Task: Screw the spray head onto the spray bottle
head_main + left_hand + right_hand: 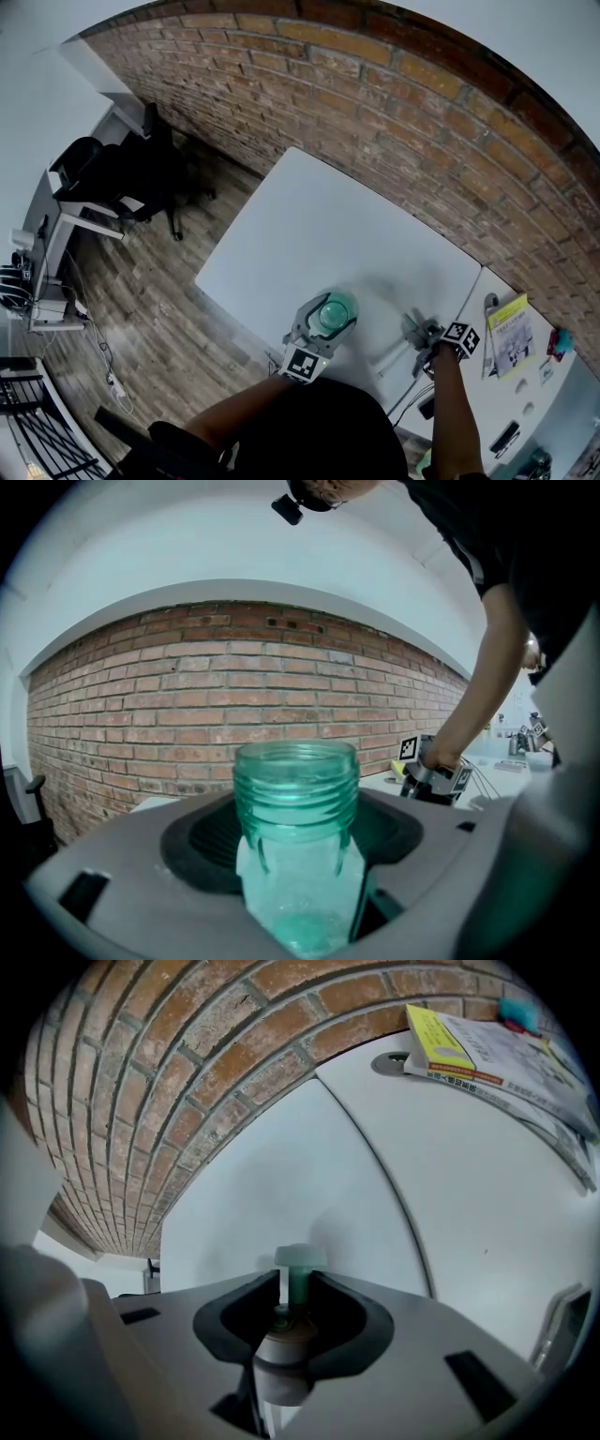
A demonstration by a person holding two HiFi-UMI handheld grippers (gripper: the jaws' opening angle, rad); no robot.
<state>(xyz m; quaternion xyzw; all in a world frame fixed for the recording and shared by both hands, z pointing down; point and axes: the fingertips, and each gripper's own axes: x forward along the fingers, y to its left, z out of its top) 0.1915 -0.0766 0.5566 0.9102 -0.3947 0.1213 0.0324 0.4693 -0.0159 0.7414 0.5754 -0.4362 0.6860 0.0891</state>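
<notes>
A clear green spray bottle (295, 794) with a bare threaded neck stands upright between the jaws of my left gripper (296, 850), which is shut on its body. In the head view the bottle (331, 313) sits over the white table's near edge, in the left gripper (325, 323). To its right, my right gripper (424, 337) points steeply down at the table. In the right gripper view that gripper (292, 1314) is shut on the spray head (296, 1274), a pale green and white top with a grey collar. A thin white dip tube (392, 354) trails from the head.
The white table (328, 216) butts against a brick wall (394, 103). A second white table (469, 1194) joins it on the right and carries a yellow book (511, 330) and small items. An office chair (141, 178) and a desk stand on the wood floor at left.
</notes>
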